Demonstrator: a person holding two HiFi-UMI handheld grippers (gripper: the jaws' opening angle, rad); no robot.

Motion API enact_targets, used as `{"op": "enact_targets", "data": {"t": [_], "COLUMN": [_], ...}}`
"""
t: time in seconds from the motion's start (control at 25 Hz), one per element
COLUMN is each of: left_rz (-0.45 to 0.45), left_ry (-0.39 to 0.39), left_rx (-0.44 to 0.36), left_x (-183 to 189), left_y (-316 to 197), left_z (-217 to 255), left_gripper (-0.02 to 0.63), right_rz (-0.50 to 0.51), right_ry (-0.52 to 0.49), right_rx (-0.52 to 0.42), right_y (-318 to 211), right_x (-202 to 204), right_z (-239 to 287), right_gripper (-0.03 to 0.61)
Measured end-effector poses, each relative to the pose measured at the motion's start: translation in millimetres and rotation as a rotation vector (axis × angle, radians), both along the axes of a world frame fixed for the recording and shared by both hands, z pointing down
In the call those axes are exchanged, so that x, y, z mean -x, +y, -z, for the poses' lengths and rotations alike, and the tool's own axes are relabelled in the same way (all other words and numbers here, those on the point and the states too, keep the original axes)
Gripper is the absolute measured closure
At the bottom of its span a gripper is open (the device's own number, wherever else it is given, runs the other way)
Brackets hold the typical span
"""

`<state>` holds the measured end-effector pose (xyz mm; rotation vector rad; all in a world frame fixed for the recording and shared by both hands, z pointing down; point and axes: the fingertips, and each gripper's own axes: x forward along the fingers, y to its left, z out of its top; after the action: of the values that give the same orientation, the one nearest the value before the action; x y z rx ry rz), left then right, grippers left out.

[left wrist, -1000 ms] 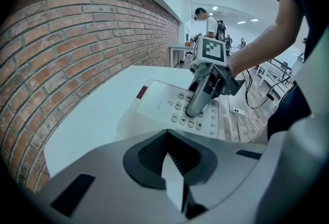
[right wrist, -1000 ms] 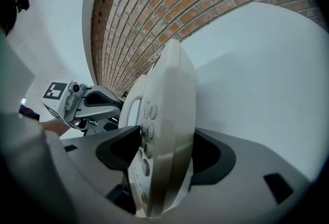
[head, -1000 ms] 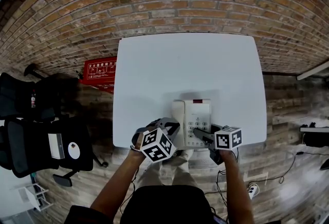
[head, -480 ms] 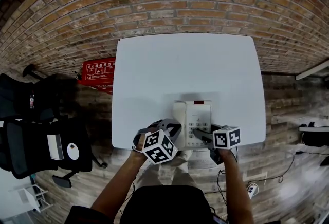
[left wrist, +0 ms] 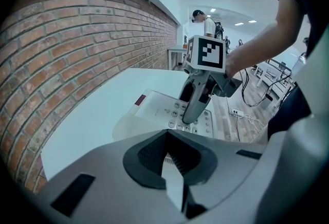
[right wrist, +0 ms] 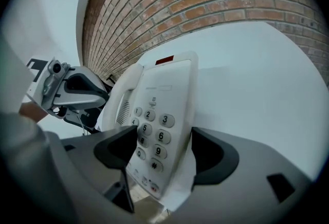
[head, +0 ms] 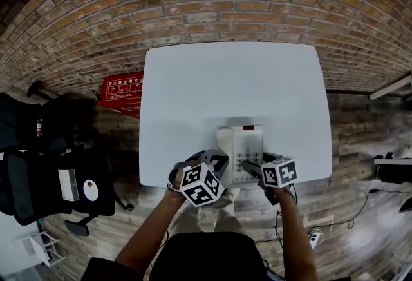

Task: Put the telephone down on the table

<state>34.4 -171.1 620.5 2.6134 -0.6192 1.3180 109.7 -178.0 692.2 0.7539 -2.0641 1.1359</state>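
In the head view, both forearms come up from the bottom edge. The left one slants in from the lower left and the right one runs almost straight. Each hand tips its gripper forward and down over the near edge of the white table (head: 232,80). The telephone (head: 243,147) lies flat on the table close to that edge, with its handset (head: 223,144) in the cradle on its left side. The left gripper (head: 217,159) hangs just beside the handset, and I can't tell from here whether it touches. The right gripper (head: 248,169) reaches in over the keypad from the right.

In the left gripper view, my left jaws are pressed together with nothing between them. They point across the table at the telephone's near end. The right gripper's fingers slant down onto the keys ahead of them.

In the right gripper view, the right jaws are spread wide and have just been opening. The near end of the telephone, keypad up, stands between them. The right pad (right wrist: 208,159) is clear of the casing, so there is no pinch. The left gripper sits beyond the handset, at the left of this view.
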Motion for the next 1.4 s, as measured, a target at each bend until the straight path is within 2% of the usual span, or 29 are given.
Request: {"op": "enact_targets", "data": {"t": [0.36,0.76,1.12,1.2,1.4], "left_rz": [-0.006,0.004,0.018,0.026,0.043], "left_ry": [-0.006,0.01,0.087,0.106,0.168], "left_rx": [-0.006,0.01,-0.013,-0.026,-0.063], "left_x": [2,5,13,16,22], "left_y": [0,5,12,13,15], "left_z": [-1,-1,26,36,64], "left_gripper": [0.607,0.607,0.607,0.607,0.607], "right_rz": [-0.042,-0.085,-0.12,-0.133,-0.172], "right_ry": [0.011,0.024,0.016,-0.002,-0.014], "right_rx": [-0.01,-0.072,-0.196,-0.23,-0.338], "right_y": [-1,-3,-1,1,6], "right_x": [-1,-12,-7,-2,8], "right_z": [1,26,70,84,125], "right_gripper": [0.262,0.262,0.27,0.293,0.414]}}
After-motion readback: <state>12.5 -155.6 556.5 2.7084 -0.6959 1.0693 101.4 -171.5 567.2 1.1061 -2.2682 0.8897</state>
